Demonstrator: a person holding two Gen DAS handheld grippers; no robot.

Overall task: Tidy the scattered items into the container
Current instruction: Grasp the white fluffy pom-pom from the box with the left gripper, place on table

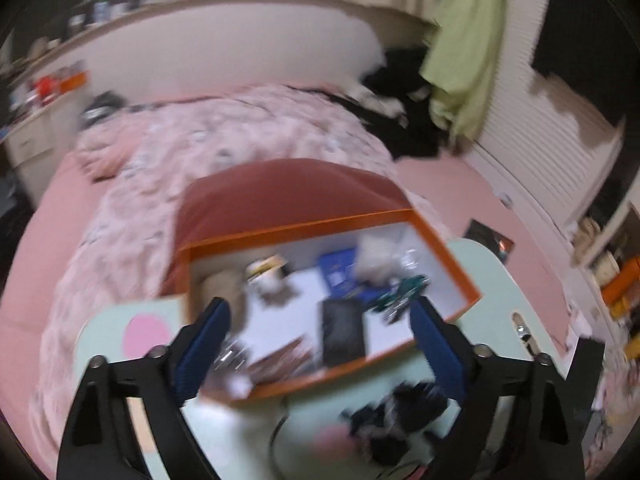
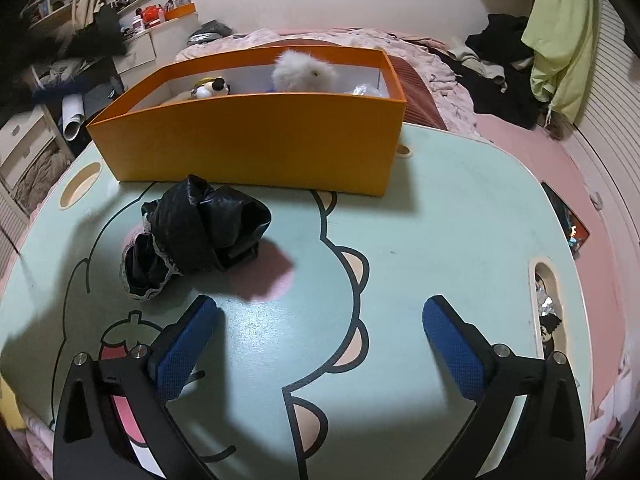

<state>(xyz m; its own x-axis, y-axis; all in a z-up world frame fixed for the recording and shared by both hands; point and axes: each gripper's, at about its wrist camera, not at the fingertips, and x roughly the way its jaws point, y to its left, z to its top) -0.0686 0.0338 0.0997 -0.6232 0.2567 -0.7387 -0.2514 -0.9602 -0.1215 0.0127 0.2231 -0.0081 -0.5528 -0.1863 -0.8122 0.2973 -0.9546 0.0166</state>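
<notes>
An orange box [image 2: 248,136] stands at the far side of the mint-green cartoon table [image 2: 440,220]. A white fluffy toy [image 2: 304,70] and a small black-and-white plush [image 2: 212,88] poke above its rim. In the blurred left wrist view the box [image 1: 448,256] is seen from above, holding a blue item [image 1: 338,268], a black flat item [image 1: 344,332] and a green item [image 1: 400,296]. My left gripper [image 1: 320,312] hovers open over the box, with nothing between its fingers. A crumpled black lace-trimmed cloth [image 2: 200,232] [image 1: 400,412] lies on the table before the box. My right gripper [image 2: 320,308] is open and empty, right of the cloth.
The table sits on a bed with a pink floral quilt [image 1: 224,140]. A reddish lid [image 1: 288,192] lies behind the box. Dark clothes [image 2: 500,68] and a hanging green garment [image 2: 564,36] are at the far right. A slot [image 2: 546,304] cuts the table's right edge; a dark card [image 2: 576,232] lies beyond.
</notes>
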